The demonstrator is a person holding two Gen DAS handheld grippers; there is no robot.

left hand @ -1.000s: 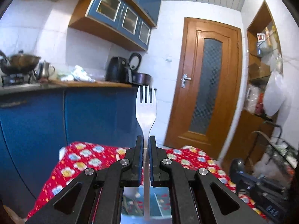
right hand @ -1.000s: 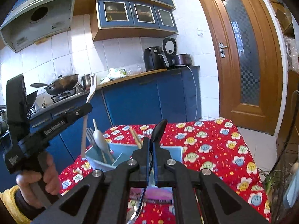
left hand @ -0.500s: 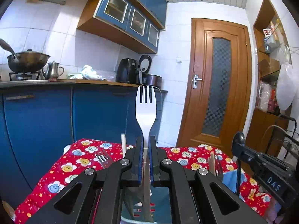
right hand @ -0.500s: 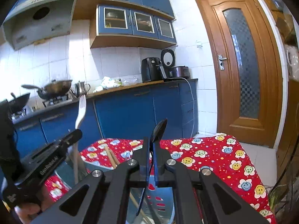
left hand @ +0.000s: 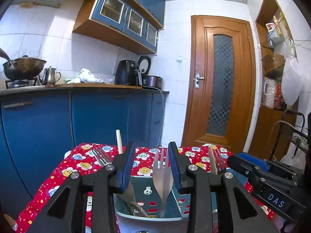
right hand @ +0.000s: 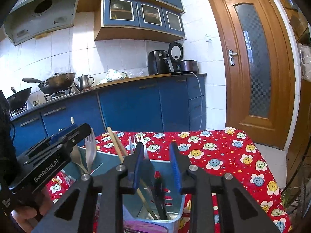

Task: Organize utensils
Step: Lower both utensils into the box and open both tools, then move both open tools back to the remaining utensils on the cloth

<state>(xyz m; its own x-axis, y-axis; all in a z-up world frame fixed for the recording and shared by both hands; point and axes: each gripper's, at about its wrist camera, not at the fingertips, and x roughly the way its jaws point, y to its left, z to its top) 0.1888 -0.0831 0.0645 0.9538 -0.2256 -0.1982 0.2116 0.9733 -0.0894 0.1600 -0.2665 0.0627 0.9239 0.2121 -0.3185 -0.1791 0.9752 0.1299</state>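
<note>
A light blue utensil holder [left hand: 175, 216] stands on the red flowered tablecloth; it also shows in the right wrist view [right hand: 177, 203]. My left gripper [left hand: 151, 169] is open above its left compartment. A silver fork [left hand: 162, 176] stands free in that compartment, tines up, leaning near the right finger. It shows in the right wrist view [right hand: 91, 151] too. My right gripper [right hand: 155, 163] is open over the right compartment. A black-handled utensil [right hand: 160, 194] stands loose in there beside wooden chopsticks [right hand: 118, 147] and forks [right hand: 141, 141].
A wooden spoon [left hand: 129, 194] leans in the left compartment. The table [right hand: 223, 155] extends to the right, with blue kitchen cabinets [right hand: 136, 108] behind and a wooden door [right hand: 252, 62] at the right. A wire rack [left hand: 297, 141] stands beside the table.
Both grippers have lowered over the holder and opened. The fork has left my left gripper and the black-handled utensil has left my right gripper; both now stand in the holder.
</note>
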